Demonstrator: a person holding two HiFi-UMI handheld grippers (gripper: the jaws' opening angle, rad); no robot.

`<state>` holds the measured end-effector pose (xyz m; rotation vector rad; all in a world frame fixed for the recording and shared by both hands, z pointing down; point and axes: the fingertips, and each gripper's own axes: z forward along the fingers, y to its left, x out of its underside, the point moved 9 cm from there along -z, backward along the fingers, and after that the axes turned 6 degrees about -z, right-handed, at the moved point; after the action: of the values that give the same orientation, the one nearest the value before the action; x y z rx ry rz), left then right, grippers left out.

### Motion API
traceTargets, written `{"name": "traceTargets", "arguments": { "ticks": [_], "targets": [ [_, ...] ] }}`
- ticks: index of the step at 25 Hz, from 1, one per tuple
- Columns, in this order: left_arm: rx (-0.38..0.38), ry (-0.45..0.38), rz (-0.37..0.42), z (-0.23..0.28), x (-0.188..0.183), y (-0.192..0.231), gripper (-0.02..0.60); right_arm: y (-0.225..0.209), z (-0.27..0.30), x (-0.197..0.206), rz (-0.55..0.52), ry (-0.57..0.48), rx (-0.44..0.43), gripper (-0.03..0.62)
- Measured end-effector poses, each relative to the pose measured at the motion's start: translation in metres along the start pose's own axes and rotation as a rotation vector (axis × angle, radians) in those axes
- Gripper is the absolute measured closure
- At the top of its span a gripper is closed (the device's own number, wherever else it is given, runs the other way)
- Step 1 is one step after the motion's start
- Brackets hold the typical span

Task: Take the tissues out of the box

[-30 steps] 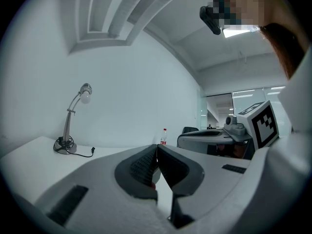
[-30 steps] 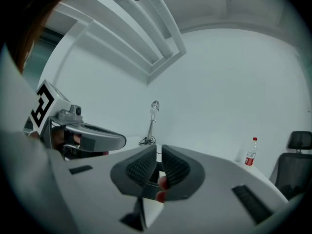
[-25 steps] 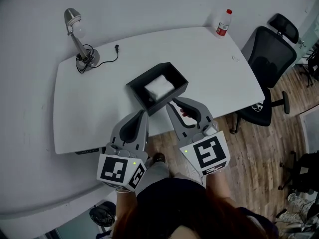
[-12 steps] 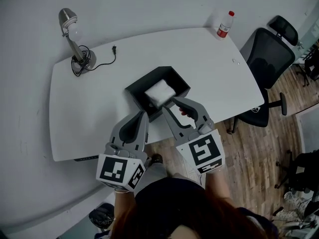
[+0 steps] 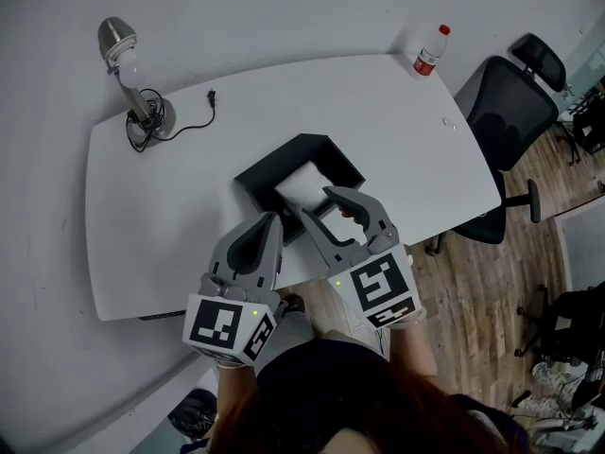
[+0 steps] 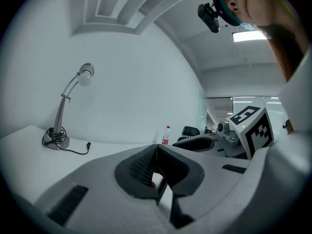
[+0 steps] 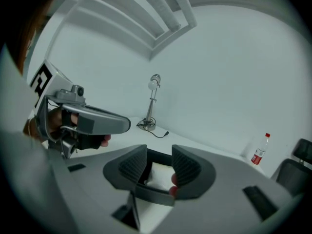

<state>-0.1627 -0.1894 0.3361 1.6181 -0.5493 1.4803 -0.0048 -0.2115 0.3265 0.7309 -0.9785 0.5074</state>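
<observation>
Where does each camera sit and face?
Head view: on the person's head, steeply down onto table, black box, tissues; left tongs, right tongs show.
Left gripper view: on left tongs, along shut jaws toward desk lamp, bottle; right tongs show.
Right gripper view: on right tongs, jaws opening, tissues seen between; left tongs show.
Shared: desk lamp, bottle in all three.

A white table (image 5: 416, 130) with rounded corners stands against a plain pale wall (image 5: 284, 8). A silver desk lamp (image 5: 117, 41) sits at its far left corner, with its black cord (image 5: 209, 96) lying on the top. A red-capped bottle (image 5: 430, 51) stands at the far right corner. A black office chair (image 5: 501, 112) stands on the wood-plank floor (image 5: 482, 291). The ceiling (image 7: 161, 18) has stepped recesses.
</observation>
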Motion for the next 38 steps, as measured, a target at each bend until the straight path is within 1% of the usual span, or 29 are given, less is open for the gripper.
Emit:
{"name": "traceTargets", "arguments": {
  "ticks": [9,20,26,33,38],
  "targets": [
    [-0.012,0.011,-0.027,0.013,0.001,0.020,0.560,-0.004,0.029,0.009,-0.008,0.077,-0.035,0.393],
    [-0.019,0.034,-0.066,0.023,0.009,0.043,0.560,-0.005,0.065,0.028,-0.004,0.216,-0.083,0.364],
    [-0.020,0.043,-0.083,0.030,0.010,0.053,0.560,-0.008,0.079,0.034,-0.020,0.321,-0.103,0.345],
    [-0.014,0.054,-0.102,0.036,0.013,0.062,0.560,-0.008,0.094,0.040,-0.008,0.418,-0.129,0.338],
    [-0.010,0.062,-0.110,0.039,0.015,0.064,0.560,-0.009,0.102,0.042,0.006,0.528,-0.180,0.324]
  ]
}}
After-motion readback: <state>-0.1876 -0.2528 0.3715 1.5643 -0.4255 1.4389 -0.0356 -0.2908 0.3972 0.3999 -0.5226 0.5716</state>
